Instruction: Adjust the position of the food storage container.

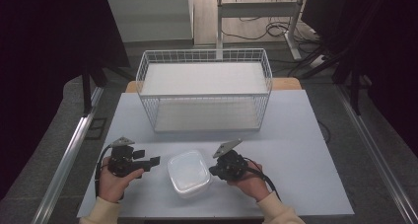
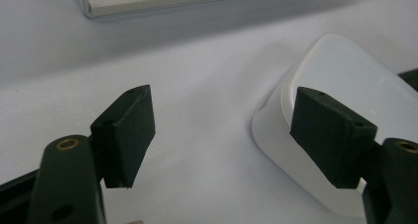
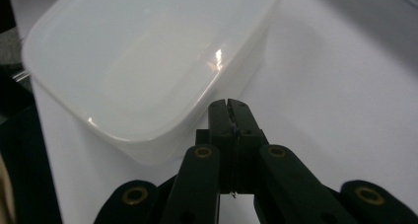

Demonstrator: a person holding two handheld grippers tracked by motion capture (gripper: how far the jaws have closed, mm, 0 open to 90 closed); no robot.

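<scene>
A translucent white plastic container [image 1: 189,173] with its lid on sits on the table near the front edge, between my two hands. My left gripper [image 1: 147,161] is open just left of it; in the left gripper view the container [image 2: 355,86] lies behind the right pad [image 2: 328,135], with bare table between the pads. My right gripper [image 1: 213,171] is shut, its tips at the container's right side. From the right gripper view, the closed jaw tips [image 3: 230,107] sit right beside the container's [image 3: 143,66] wall; contact cannot be told.
A white wire basket [image 1: 204,88] with two levels stands at the back middle of the grey table [image 1: 305,150]. Beyond it are desk legs and cables on the floor. Metal rails run along both sides.
</scene>
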